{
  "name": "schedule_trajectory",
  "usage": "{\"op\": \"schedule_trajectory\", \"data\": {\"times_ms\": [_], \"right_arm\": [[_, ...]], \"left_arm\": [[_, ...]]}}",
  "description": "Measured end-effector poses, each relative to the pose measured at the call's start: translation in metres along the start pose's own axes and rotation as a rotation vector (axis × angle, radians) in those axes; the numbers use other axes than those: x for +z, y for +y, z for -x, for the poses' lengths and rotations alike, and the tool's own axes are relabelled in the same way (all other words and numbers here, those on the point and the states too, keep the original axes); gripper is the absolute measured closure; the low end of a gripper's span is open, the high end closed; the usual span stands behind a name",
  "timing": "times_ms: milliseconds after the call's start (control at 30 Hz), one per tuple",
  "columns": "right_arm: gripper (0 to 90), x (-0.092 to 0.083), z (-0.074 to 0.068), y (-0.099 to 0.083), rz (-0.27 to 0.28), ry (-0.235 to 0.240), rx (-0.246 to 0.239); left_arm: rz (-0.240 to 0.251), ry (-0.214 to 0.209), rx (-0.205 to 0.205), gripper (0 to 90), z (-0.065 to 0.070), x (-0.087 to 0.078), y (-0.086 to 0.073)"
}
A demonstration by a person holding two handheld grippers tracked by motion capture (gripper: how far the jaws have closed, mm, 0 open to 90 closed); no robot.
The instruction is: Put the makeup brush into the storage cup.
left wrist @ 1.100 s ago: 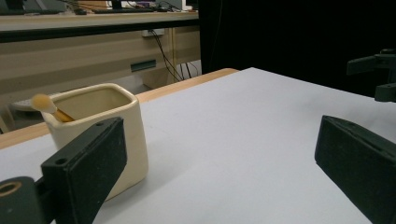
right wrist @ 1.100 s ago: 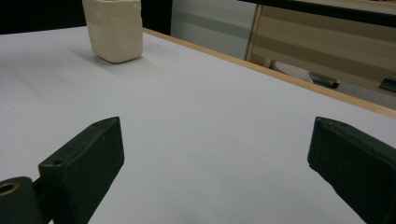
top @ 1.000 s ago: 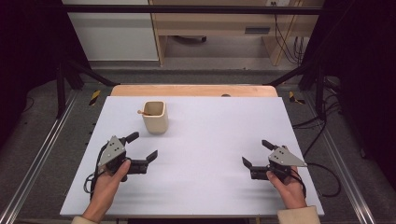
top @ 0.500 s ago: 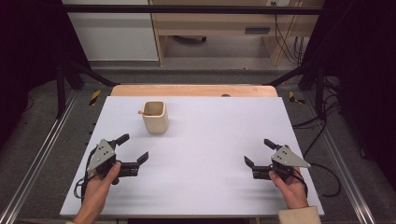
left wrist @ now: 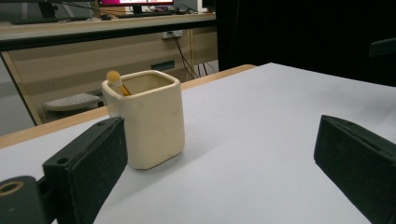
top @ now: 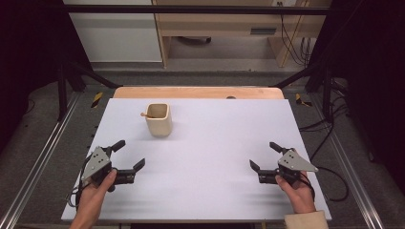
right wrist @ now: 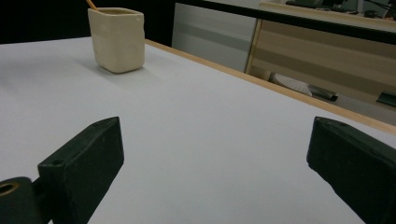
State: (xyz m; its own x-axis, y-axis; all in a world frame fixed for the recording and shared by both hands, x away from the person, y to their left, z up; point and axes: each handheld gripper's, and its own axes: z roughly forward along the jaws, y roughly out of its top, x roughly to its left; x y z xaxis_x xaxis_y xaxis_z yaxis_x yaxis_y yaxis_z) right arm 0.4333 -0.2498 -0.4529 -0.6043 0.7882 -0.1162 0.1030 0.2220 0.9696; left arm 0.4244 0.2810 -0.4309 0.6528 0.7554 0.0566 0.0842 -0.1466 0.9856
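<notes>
A cream square cup [top: 159, 119] stands upright on the white table [top: 215, 143], toward the back left, with a thin wooden stick [top: 144, 114] leaning out of its rim. In the left gripper view the cup [left wrist: 145, 119] sits ahead, nearer the left jaw, and the stick's rounded tip [left wrist: 113, 77] pokes above it. My left gripper [top: 128, 154] rests near the front left, open and holding nothing. At the front right, my right gripper [top: 264, 155] is also open and empty; the cup [right wrist: 116, 39] appears far off at its upper left.
A wooden strip [top: 198, 92] runs along the table's far edge. Metal rails [top: 38, 162] flank both sides, and cables [top: 329, 176] trail off the right side. Behind the table stand a desk and cabinets [top: 219, 24].
My left gripper has drawn back toward the front left corner, away from the cup. The right gripper has shifted slightly nearer the front edge. Both stay open.
</notes>
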Motion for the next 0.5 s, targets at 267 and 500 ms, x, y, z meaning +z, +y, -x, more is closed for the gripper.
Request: {"op": "schedule_trajectory", "data": {"times_ms": [267, 500], "right_arm": [[4.2, 0.000, -0.002, 0.000, -0.001, 0.014, -0.008], [4.3, 0.001, -0.003, 0.000, 0.004, 0.034, -0.011]], "left_arm": [[0.004, -0.001, 0.012, 2.3, 0.000, -0.004, -0.007], [0.011, 0.001, 0.019, 2.3, 0.001, -0.006, -0.013]]}}
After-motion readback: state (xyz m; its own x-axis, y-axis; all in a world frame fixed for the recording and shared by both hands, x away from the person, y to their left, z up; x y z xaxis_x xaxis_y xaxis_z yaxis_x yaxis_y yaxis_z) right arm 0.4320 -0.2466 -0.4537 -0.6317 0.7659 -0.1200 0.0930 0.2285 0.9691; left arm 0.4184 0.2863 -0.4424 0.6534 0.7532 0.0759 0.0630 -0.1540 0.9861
